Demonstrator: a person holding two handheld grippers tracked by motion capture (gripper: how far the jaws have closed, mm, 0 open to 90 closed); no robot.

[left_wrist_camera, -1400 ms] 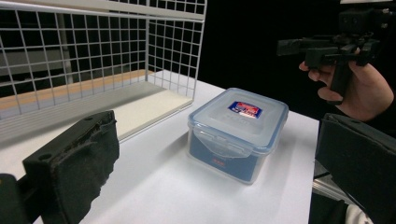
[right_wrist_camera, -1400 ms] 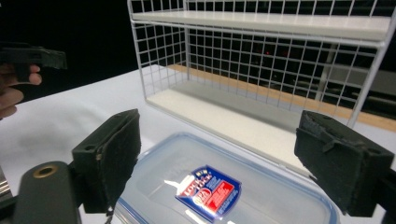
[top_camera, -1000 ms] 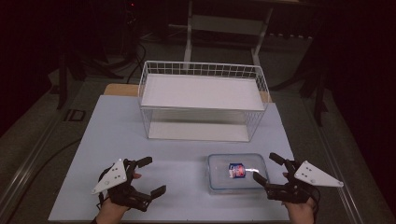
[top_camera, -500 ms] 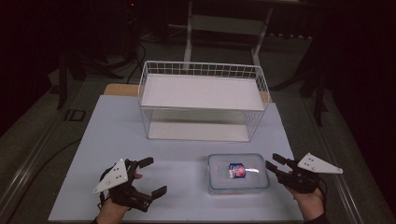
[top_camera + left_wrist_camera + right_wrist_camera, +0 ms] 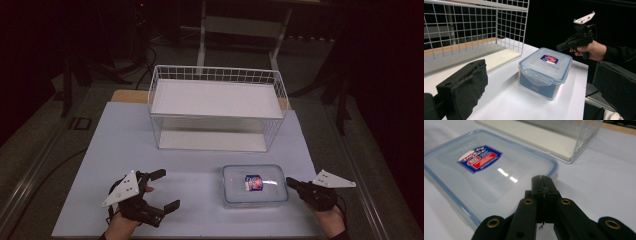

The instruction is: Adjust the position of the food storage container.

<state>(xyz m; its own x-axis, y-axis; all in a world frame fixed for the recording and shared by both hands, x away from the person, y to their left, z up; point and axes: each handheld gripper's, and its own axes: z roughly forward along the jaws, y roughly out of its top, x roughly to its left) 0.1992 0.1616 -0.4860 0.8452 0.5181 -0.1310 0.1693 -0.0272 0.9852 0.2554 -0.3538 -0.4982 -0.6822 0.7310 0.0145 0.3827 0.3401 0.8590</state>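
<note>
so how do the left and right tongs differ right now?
The left tongs stand wide open; the right tongs are shut with nothing between them, having just closed. The left tongs sit well off from the lidded plastic box; the right tongs have their tips at its right edge. Both are black, hand-held, with a grey plate on top.

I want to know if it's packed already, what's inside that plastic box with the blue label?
Through the box's clear lid only pale, hazy plastic and glare show; no contents can be made out. The blue label covers part of the lid, and the frosted walls hide the lower interior.
</note>
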